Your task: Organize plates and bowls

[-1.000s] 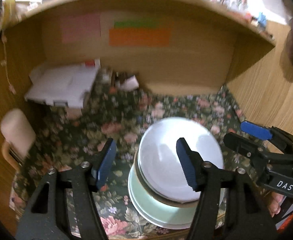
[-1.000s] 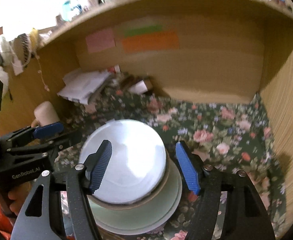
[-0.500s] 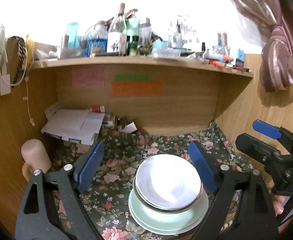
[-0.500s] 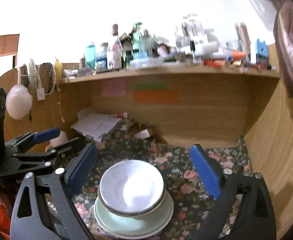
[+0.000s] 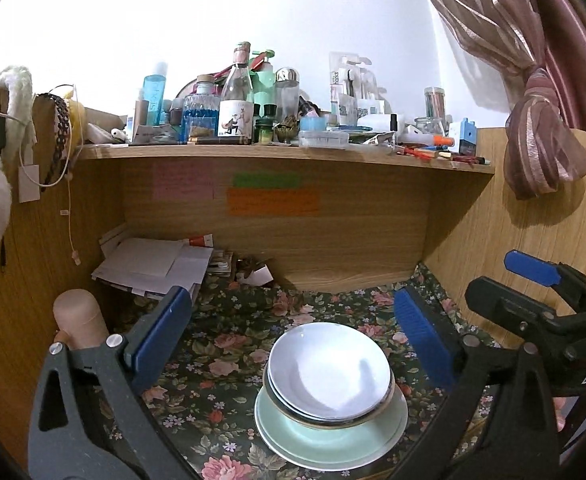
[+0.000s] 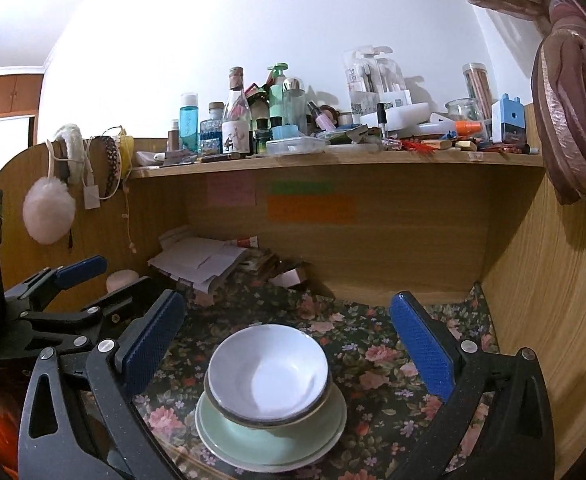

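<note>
The white bowls [image 5: 330, 368] sit nested, one inside another with dark gold-edged rims showing, on top of pale green plates [image 5: 331, 436], and the whole stack rests on the floral cloth [image 5: 229, 364] that covers the desk, toward the near edge. The left gripper [image 5: 293, 328] has its jaws spread wide, having just been opening, and nothing is pressed between the blue pads [image 5: 161, 332]; in its view the stack lies lower than the fingertips and a little right of the midline, nearer the right-hand pad than the left, yet clear of both. The right gripper [image 6: 289, 332] likewise stands fully apart after just opening, empty, and in its own view the bowls [image 6: 269, 372] and plates [image 6: 271, 436] lie below and between the pads, slightly closer to the left one, touching neither. Each gripper shows in the other's view: the right one at the right edge of the left view [image 5: 533, 312], the left one at the left edge of the right view [image 6: 53, 308], so the two flank the stack. Behind the stack, a pile of papers [image 5: 153, 266] lies in the back left corner under the wooden shelf [image 5: 285, 156], which is crowded with bottles and jars; coloured notes [image 5: 273, 200] are stuck on the back panel
</note>
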Demonstrator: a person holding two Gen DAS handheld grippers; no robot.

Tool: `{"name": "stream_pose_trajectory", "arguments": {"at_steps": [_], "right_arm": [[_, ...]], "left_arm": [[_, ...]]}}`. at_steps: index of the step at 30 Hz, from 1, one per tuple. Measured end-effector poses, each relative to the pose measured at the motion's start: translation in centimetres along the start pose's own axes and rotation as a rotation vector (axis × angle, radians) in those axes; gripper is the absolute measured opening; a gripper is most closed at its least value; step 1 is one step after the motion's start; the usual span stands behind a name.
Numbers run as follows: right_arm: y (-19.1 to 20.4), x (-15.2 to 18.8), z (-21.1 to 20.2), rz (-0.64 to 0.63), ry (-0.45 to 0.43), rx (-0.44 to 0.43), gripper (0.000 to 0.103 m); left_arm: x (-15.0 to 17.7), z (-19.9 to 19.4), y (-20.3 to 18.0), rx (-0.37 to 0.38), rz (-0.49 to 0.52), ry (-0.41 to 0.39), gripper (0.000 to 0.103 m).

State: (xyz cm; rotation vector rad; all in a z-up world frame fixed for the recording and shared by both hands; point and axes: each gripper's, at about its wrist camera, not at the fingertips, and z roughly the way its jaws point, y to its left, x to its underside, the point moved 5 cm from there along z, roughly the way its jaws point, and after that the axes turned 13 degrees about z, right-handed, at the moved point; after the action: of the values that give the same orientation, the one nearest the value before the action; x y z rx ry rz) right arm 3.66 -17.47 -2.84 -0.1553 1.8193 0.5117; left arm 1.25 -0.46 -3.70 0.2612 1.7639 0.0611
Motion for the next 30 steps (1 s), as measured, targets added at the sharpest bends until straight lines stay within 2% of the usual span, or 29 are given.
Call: {"name": "stream_pose_trajectory", "arguments": {"at_steps": [30], "right_arm": [[0.21, 0.60, 0.59, 0.004, 0.019, -0.002, 0.103]], "left_arm": [[0.17, 0.19, -0.21, 0.007, -0.005, 0.004, 0.103]]}}
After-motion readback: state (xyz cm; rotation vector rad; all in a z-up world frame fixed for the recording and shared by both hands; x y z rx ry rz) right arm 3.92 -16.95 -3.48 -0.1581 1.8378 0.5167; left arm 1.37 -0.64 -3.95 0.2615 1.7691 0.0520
